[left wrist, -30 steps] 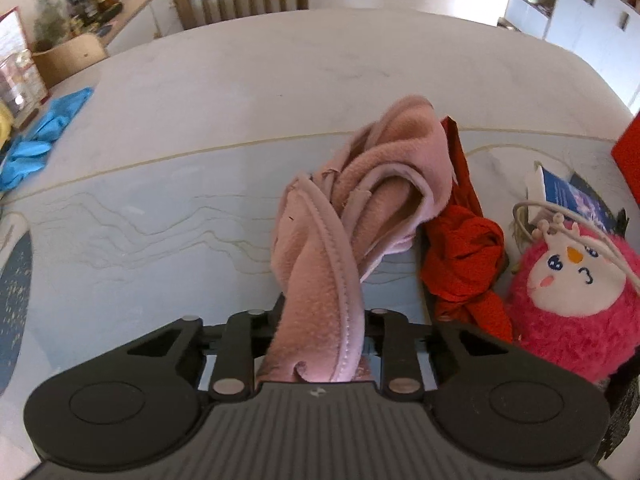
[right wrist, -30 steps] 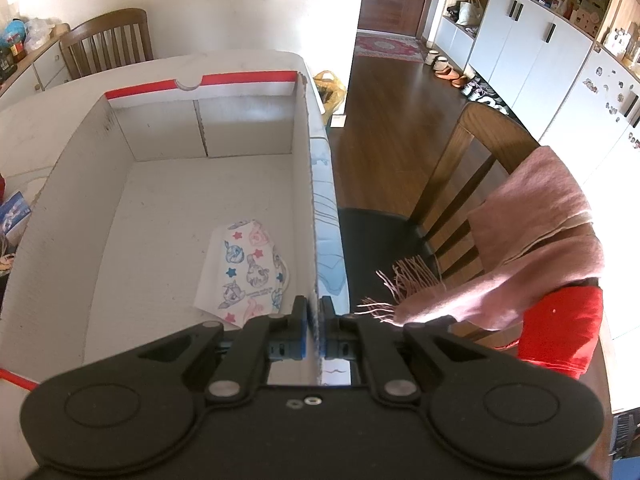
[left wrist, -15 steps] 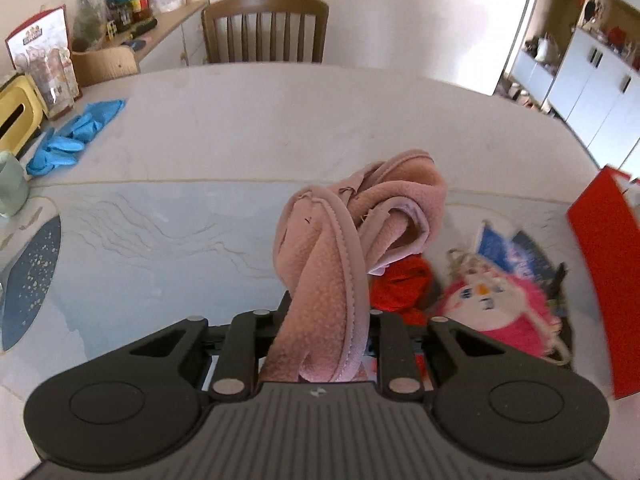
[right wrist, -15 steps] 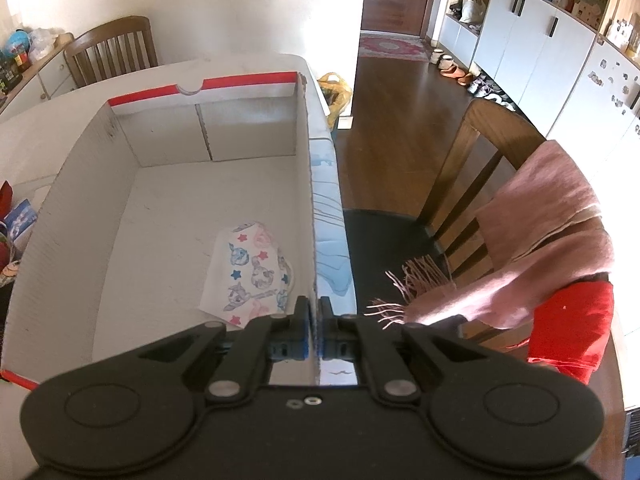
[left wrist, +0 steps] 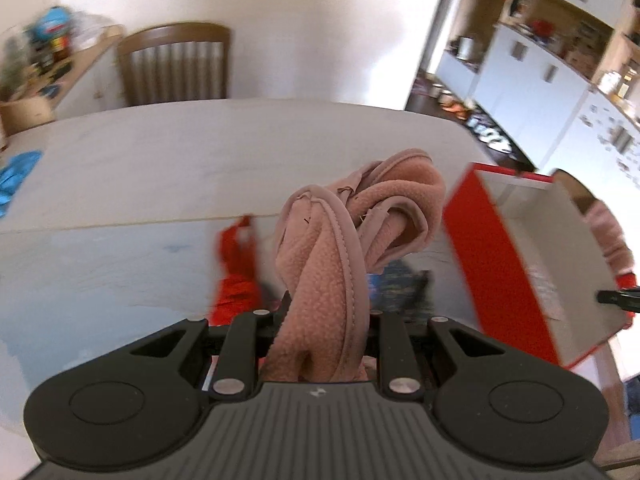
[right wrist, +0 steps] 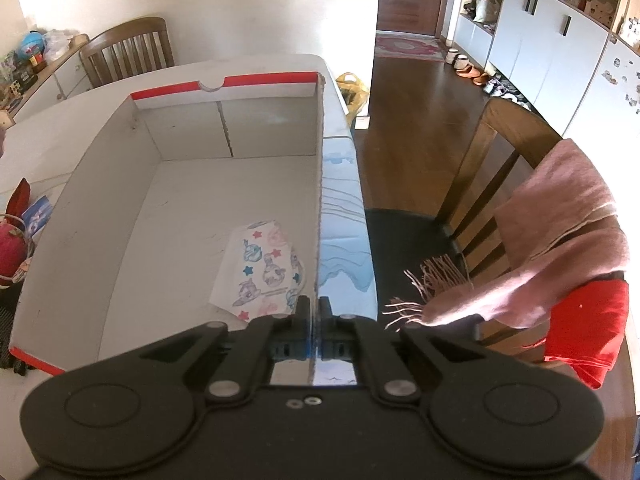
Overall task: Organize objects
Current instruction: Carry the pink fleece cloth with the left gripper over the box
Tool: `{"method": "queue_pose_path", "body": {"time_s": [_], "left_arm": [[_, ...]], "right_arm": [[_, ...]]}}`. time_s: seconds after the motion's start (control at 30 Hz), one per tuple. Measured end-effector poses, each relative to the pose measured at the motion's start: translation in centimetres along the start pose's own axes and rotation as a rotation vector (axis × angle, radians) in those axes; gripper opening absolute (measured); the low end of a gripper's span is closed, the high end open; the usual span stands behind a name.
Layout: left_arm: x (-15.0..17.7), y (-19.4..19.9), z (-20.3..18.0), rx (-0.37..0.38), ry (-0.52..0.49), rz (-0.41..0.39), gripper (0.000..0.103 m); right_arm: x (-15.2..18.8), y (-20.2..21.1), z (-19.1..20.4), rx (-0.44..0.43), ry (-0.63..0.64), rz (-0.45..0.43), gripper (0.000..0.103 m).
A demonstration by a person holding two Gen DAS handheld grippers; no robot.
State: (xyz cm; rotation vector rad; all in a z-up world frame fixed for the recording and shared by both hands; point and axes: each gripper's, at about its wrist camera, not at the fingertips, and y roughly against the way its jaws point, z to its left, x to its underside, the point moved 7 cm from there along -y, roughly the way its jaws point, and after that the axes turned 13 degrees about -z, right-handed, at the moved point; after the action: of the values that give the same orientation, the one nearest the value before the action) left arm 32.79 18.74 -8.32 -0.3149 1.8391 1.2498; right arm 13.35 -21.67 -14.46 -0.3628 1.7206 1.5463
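My left gripper (left wrist: 326,316) is shut on a pink fleece cloth (left wrist: 340,248) and holds it up above the table. The red-and-white cardboard box (left wrist: 492,256) lies to its right. My right gripper (right wrist: 314,308) is shut on the right wall of that box (right wrist: 320,184). A child's patterned face mask (right wrist: 264,268) lies inside the box near its right wall. A red cloth (left wrist: 236,276) and a blue packet (left wrist: 396,280) lie on the table below the pink cloth.
A pink plush toy (right wrist: 10,252) sits left of the box. A wooden chair (right wrist: 492,184) on the right carries a pink scarf (right wrist: 560,236) and a red garment (right wrist: 588,332). Another chair (left wrist: 176,64) stands at the table's far side. Blue gloves (left wrist: 16,180) lie far left.
My left gripper has risen and swung right with the pink cloth, bringing the box into view. The right gripper has kept its grip on the box wall and barely moved.
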Motion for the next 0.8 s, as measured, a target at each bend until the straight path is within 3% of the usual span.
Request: {"method": "queue_pose_path", "body": {"time_s": [0.37, 0.8], "left_arm": [[-1.9, -2.4, -13.0, 0.205, -0.11, 0.032, 0.021], [-2.7, -6.9, -24.2, 0.293, -0.178, 0.094, 0.021]], "right_arm": [[0.1, 0.0, 0.1, -0.01, 0.008, -0.007, 0.003], [0.1, 0.1, 0.0, -0.033, 0.009, -0.013, 0.004]]}}
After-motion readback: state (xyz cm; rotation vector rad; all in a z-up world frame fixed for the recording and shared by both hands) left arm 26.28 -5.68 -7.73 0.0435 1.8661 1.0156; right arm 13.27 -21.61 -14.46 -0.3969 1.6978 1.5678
